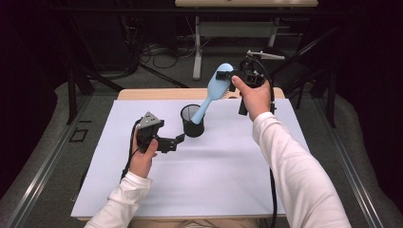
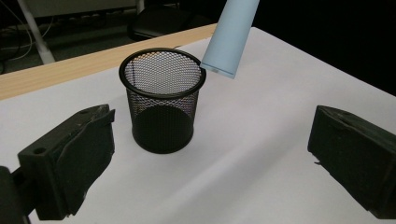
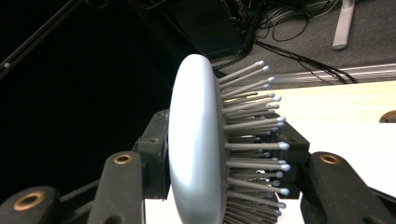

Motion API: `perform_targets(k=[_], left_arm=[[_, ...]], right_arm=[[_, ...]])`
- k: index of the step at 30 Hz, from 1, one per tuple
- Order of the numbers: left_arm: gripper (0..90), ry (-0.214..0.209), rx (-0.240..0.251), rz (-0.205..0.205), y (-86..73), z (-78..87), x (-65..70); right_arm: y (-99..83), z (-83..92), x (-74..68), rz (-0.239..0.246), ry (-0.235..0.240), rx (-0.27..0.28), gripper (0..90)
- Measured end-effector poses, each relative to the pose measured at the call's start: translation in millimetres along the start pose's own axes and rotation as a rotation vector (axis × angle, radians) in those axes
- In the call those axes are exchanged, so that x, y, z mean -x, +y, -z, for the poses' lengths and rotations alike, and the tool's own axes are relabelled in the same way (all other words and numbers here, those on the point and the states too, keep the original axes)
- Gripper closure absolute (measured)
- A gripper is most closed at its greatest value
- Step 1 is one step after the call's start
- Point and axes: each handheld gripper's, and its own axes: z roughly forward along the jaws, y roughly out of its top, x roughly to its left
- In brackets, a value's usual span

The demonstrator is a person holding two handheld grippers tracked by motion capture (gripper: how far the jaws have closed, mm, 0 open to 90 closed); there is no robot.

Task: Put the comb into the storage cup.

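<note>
The right gripper [image 1: 227, 76] is clamped on the head of a light blue hairbrush [image 1: 212, 93]. In the right gripper view one jaw presses on the smooth back of the brush [image 3: 194, 154] and the other jaw presses into the bristles. The brush is in the air, tilted, with the handle pointing down toward a black mesh cup [image 1: 192, 120] which stands on the white sheet [image 1: 209, 185].

In the left gripper view the end of the handle [image 2: 229, 42] is at the far rim of the cup [image 2: 162, 100], just above it and a little outside the opening. I judge it is not yet inside. In the high view the handle tip looks to be at the mouth of the cup, so I cannot tell if it touches the rim.

The left gripper [image 1: 178, 139] rests low on the sheet just beside the cup, its jaws wide apart and holding nothing; the cup is in front of them, not between them.

So picking up and carrying the brush appear done. What is left, in my judgement: bring the handle over the opening, lower it into the cup, and let go of the brush. The left gripper can steady the cup if needed, because the light cup could tip.
</note>
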Motion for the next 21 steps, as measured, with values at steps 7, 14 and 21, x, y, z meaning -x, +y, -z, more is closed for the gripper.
perform_targets(k=[7, 14, 21], left_arm=[[0.7, -0.003, 0.009, 0.005, 0.6, 2.2, -0.8], [0.7, -0.002, 0.011, 0.008, 0.7, 2.9, -1.4], [0.8, -0.004, 0.013, 0.008, 0.8, 3.5, -2.0]], right_arm=[[3.8, -4.0, -5.5, 0.008, -0.01, 0.002, 49.6], [6.8, -10.9, -11.7, 0.027, -0.023, 0.005, 49.6], [8.7, -17.2, -17.8, 0.045, -0.035, 0.008, 49.6]])
